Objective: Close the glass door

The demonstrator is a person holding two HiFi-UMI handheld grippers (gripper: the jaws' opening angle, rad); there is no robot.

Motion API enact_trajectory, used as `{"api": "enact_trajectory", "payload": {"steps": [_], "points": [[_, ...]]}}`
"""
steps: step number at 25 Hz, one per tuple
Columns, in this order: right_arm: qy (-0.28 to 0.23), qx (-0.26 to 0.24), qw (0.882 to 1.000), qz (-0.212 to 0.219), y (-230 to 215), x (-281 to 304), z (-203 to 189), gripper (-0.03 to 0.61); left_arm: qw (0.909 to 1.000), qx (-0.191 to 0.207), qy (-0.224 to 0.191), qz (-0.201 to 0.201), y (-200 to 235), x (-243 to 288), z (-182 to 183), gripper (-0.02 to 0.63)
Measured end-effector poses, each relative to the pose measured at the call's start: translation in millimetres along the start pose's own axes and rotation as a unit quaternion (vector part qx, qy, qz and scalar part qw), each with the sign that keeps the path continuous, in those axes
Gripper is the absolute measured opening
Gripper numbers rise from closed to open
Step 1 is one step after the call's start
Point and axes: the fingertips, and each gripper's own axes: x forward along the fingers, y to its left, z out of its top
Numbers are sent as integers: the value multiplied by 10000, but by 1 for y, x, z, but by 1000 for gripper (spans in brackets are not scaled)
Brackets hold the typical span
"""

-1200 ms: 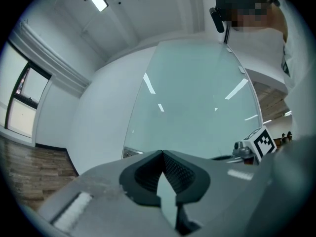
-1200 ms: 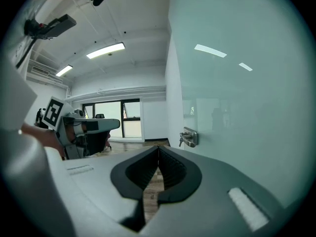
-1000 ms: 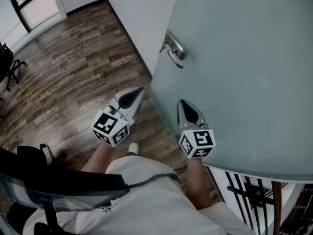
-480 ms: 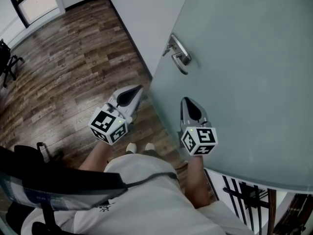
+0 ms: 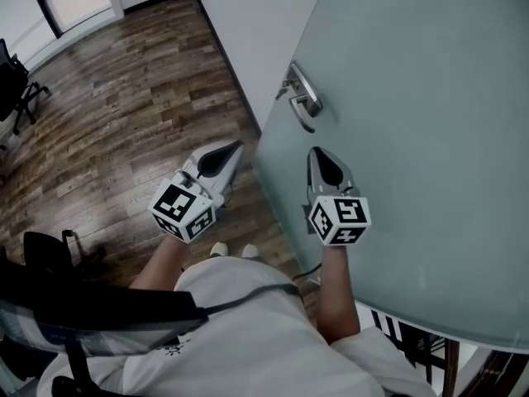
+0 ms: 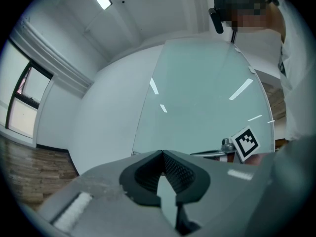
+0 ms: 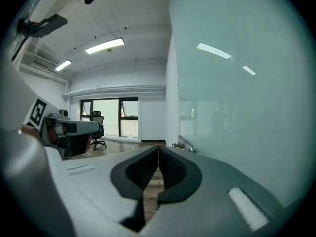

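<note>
Head view, upper left: office chair (image 5: pixel 16 89) at the frame edge, standing on the wood floor (image 5: pixel 124 114).

Centre-left: left tool (image 5: pixel 236 147) over the floor. Its jaws are pressed together at the tips with nothing between them. It sits just left of the free edge of the glass door (image 5: pixel 430 122), apart from the pane.

Upper centre: white wall (image 5: pixel 248 23) behind the door edge.

The door handle (image 5: pixel 302 98) is mounted on the pane near that edge, above both tools.

Centre-right: right tool (image 5: pixel 315 150), jaws pressed together and empty. It lies over the frosted pane just below the handle. I cannot tell whether its tip touches the glass.

Right: the glass door fills the rest of the frame. In the right gripper view the pane runs close along the tool's right side.
</note>
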Motion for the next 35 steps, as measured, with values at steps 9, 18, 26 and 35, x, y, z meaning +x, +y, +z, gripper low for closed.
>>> {"api": "enact_trajectory", "payload": {"steps": [9,18,26,35], "points": [[619,-721,9953,174,-25,42,-18,101,9999,-41,82,133,-14,3,-9,0],[1460,-1458,9784,-109,-50,90,-59,209,9993,-172,252,204,-30,-6,-25,0],[1900,-1465,9707,-143,-55,112,-82,210,9986,-224,332,339,-29,-14,-34,0],[2220,-1623,9607,-387,-63,129,-92,104,9979,-342,492,248,-33,-7,-46,0]]}}
